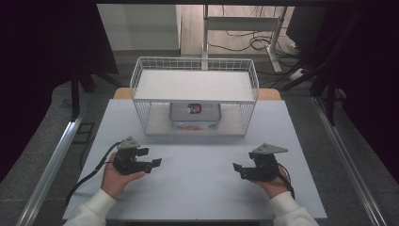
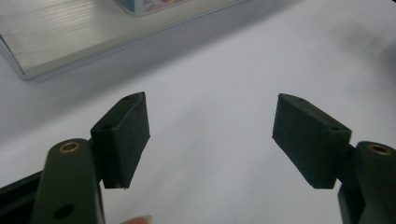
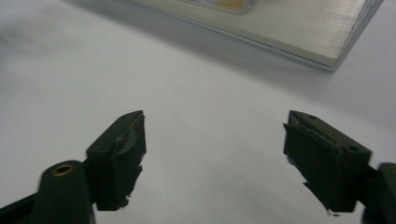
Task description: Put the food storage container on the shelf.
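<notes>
Both tools are resting wide open and empty on the white table (image 1: pixel 197 188), the left tool (image 1: pixel 153 157) at lower left, the right tool (image 1: pixel 238 170) at lower right, while a clear container (image 1: pixel 195 116) is sitting inside the wire rack (image 1: pixel 195 63) at upper centre.

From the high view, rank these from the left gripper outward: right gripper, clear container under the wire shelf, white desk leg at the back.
1. Clear container, ahead and right, on the white wire shelf's lower level.
2. Right gripper, across the table; nearly ties with 1.
3. White desk leg, far back.

Left gripper.
</notes>
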{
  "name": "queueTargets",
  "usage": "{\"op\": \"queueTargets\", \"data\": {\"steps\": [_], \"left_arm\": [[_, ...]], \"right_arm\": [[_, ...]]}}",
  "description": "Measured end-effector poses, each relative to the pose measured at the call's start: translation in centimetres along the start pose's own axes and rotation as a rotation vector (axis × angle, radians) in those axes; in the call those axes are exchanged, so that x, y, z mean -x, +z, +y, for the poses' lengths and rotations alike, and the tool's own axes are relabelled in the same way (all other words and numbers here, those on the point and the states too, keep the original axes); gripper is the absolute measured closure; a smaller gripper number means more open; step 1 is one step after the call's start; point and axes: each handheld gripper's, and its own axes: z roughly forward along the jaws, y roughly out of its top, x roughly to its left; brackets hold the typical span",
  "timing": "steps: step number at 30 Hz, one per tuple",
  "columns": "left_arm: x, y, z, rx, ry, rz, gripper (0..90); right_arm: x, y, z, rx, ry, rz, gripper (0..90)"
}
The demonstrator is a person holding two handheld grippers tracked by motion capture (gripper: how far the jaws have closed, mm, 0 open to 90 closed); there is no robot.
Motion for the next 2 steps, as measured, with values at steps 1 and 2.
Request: {"op": "queueTargets", "data": {"steps": [1, 2], "left_arm": [[-0.03, 0.04, -0.02, -0.002, 0.003, 0.004, 27.1], [-0.03, 0.04, -0.02, -0.002, 0.003, 0.004, 27.1]], "right_arm": [[0.03, 0.01, -0.04, -0.006, -0.007, -0.005, 16.5], [0.06, 0.08, -0.07, -0.011, -0.01, -0.01, 15.7]]}}
